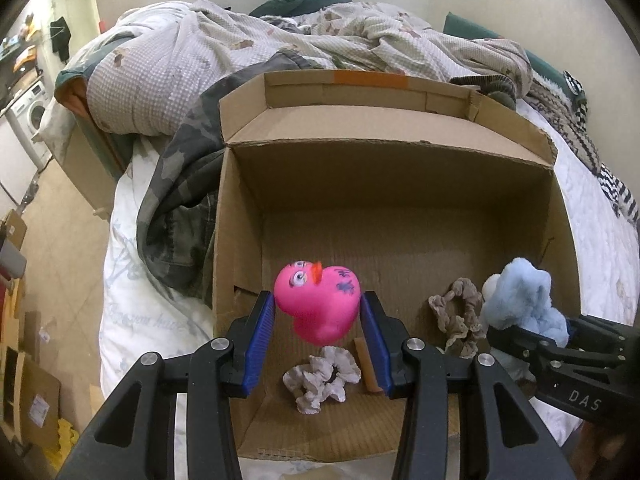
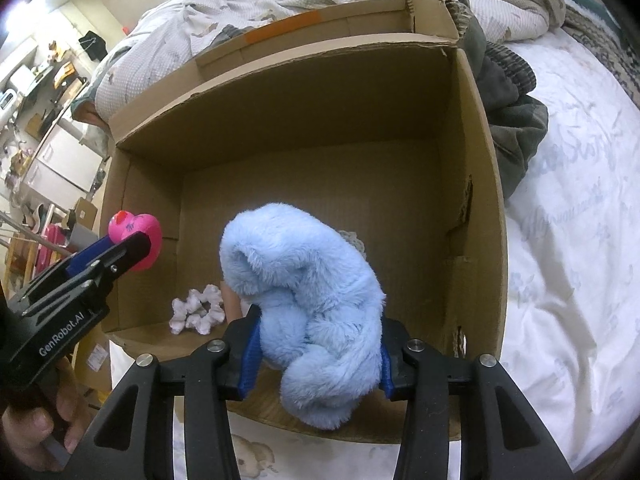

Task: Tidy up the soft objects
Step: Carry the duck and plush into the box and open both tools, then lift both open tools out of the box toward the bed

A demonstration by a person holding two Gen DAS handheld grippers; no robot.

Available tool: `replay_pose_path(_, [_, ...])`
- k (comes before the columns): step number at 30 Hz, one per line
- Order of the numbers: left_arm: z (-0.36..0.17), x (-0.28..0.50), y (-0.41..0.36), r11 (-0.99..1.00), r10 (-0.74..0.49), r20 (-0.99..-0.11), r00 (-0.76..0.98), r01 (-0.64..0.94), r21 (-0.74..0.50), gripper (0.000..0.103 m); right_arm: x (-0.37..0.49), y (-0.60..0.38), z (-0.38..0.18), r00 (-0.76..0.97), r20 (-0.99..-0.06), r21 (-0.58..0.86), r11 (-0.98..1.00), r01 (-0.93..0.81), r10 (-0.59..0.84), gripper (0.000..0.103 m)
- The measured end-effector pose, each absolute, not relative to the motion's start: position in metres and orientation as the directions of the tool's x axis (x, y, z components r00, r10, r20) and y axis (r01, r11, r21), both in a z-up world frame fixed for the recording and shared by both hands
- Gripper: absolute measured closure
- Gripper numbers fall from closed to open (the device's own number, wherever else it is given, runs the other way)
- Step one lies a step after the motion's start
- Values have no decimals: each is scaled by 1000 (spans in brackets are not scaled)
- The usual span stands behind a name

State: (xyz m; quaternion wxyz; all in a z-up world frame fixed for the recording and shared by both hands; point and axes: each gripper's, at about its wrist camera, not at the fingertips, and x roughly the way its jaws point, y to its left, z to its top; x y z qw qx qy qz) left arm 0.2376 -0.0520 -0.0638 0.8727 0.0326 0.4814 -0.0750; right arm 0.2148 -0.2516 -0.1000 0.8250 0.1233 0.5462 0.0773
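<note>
**Ana:** Rumpled bedding point(image 1: 224, 60) fills the background, and on the white quilt point(image 2: 568, 240) sits an open cardboard box point(image 1: 400, 172), straight ahead of both grippers. What is each one carrying?

**Ben:** Left gripper point(image 1: 318, 314) has its blue pads either side of a pink rubber duck point(image 1: 318, 304), which hangs above the box floor just in front of the fingers. One pad touches the duck's head side; on the other side I see a sliver of gap, so I cannot say the hold is firm.

**Ana:** And the right gripper point(image 2: 318, 344)?

**Ben:** Clamped on a pale blue plush toy point(image 2: 308, 304), pinched low on its body, with the bulk flopping forward over the box's near edge.

**Ana:** How will they handle?

**Ben:** Both look light. I'd judge the duck smooth, hollow and squashy (likely to squirt out if squeezed off-centre), so the widest part of the body is the place to hold. The plush is limp and compressible; its fur gives grip, and a pinch through the thick middle should stop it drooping.

**Ana:** Anything already in the box?

**Ben:** A whitish scrunchie point(image 1: 320, 380) lies on the floor below the left fingers, and a beige scrunchie point(image 1: 456, 316) further right, beside the plush. They are soft and nearly weightless, and best taken across the ruffled band.
</note>
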Motion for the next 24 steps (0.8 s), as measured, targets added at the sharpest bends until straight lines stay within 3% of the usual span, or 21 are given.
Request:
replay_pose_path(4, [-65,238,-54,985,-98,-851,516,170,-10,61,214,-254,-100,394,-878,299,954,12,270,53])
replay_pose_path(7, [-65,236,-56,984,-97,-852,515,176,-6,47,214,-255,-99,396,-876,308,951,15,277,52])
replay_pose_path(9, [-65,236,-57,983,-102,-852,514,181,-8,39,214,-256,-99,397,-871,320,947,16,288,46])
replay_pose_path(17, [-68,236,-62,983,-89,-864,495,185,4,38,215,-249,-97,390,-862,355,935,6,325,23])
replay_pose_path(24, [-65,234,-62,983,-85,-860,503,184,11,38,216,-251,-89,419,-844,371,929,6,334,21])
